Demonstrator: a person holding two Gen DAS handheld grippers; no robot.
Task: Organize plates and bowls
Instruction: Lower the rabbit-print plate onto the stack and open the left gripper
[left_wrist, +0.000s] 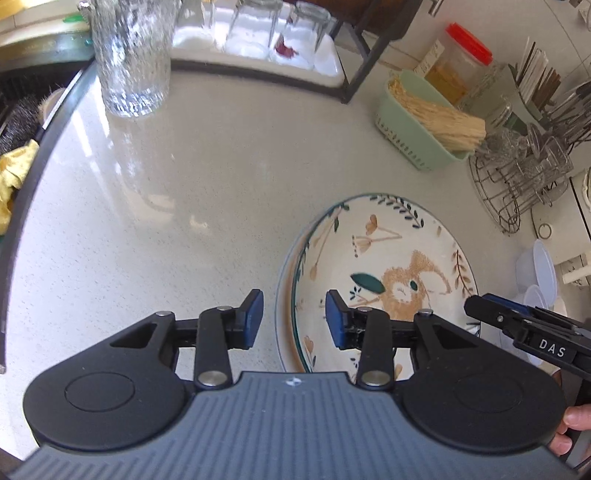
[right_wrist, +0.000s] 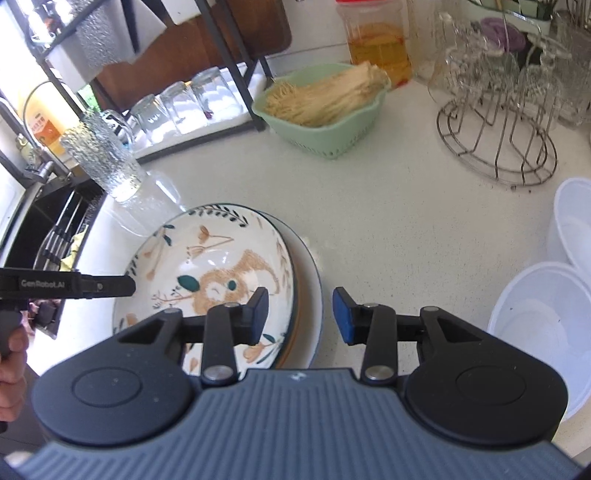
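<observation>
Bowl (right_wrist: 218, 273) is sitting nested on a plate (right_wrist: 310, 295) on the near counter (left_wrist: 166, 221), ready to lift as a pair. I am straddling its left rim with the left gripper (left_wrist: 294, 317) and its right rim with the right gripper (right_wrist: 300, 314), both spread wide and holding nothing.

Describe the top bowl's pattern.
White top bowl with tan rabbit, flowers, dark-green leaves; clearest in right wrist view.

Bright daylight, fisheye bend at my edges.
Glare streaks the countertop (left_wrist: 207, 177) near the textured glass (left_wrist: 130, 55); far corners blur.
</observation>
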